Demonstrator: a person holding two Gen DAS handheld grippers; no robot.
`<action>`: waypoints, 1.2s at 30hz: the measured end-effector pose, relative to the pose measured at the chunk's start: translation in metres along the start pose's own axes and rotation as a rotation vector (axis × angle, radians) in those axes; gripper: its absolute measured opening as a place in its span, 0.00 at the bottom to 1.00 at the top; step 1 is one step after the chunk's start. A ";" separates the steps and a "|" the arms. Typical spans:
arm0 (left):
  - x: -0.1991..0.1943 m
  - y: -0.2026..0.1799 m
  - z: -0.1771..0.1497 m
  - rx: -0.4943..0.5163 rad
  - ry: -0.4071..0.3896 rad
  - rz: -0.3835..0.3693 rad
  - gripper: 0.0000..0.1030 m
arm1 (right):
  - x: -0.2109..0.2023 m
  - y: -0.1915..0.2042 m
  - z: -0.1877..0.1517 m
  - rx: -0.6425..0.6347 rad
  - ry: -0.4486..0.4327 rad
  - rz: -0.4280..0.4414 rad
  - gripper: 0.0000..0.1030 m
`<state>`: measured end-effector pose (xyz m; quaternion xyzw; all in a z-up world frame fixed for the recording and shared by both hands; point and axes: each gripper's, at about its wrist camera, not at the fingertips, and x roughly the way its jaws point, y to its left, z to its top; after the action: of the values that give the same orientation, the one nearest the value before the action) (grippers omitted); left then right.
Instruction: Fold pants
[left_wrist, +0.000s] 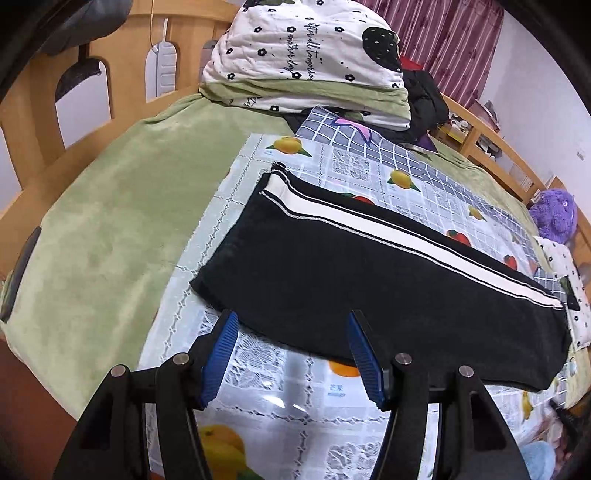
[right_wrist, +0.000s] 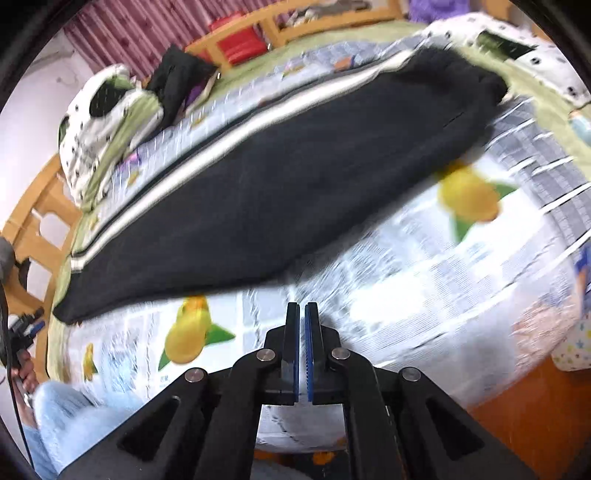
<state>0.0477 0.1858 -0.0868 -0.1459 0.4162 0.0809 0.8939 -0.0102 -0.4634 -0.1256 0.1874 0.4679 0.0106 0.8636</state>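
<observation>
Black pants (left_wrist: 332, 280) with a white side stripe lie flat, legs stacked, on a fruit-print plastic cloth (left_wrist: 295, 398) over the bed. My left gripper (left_wrist: 291, 321) is open, its blue pads just above the near hem edge of the pants, holding nothing. In the blurred right wrist view the pants (right_wrist: 277, 177) stretch across the middle. My right gripper (right_wrist: 302, 308) is shut and empty, a little short of the pants' near edge over the cloth (right_wrist: 406, 277).
A folded quilt (left_wrist: 306, 55) and dark clothes (left_wrist: 424, 99) are piled at the far end of the green bedspread (left_wrist: 122, 221). A wooden bed frame (left_wrist: 29, 122) surrounds it. A purple plush toy (left_wrist: 554, 214) sits at the right.
</observation>
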 end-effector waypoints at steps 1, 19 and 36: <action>0.004 -0.001 0.000 0.007 0.000 0.001 0.57 | -0.006 -0.001 0.008 -0.003 -0.021 -0.006 0.05; 0.042 0.032 -0.008 0.023 0.074 -0.060 0.49 | 0.045 0.012 0.084 -0.161 0.026 -0.192 0.11; 0.079 0.071 -0.007 -0.348 0.035 -0.039 0.38 | 0.071 0.162 0.081 -0.240 -0.019 0.051 0.29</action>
<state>0.0745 0.2520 -0.1657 -0.3077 0.4084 0.1318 0.8492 0.1210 -0.3250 -0.0887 0.0947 0.4502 0.0866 0.8837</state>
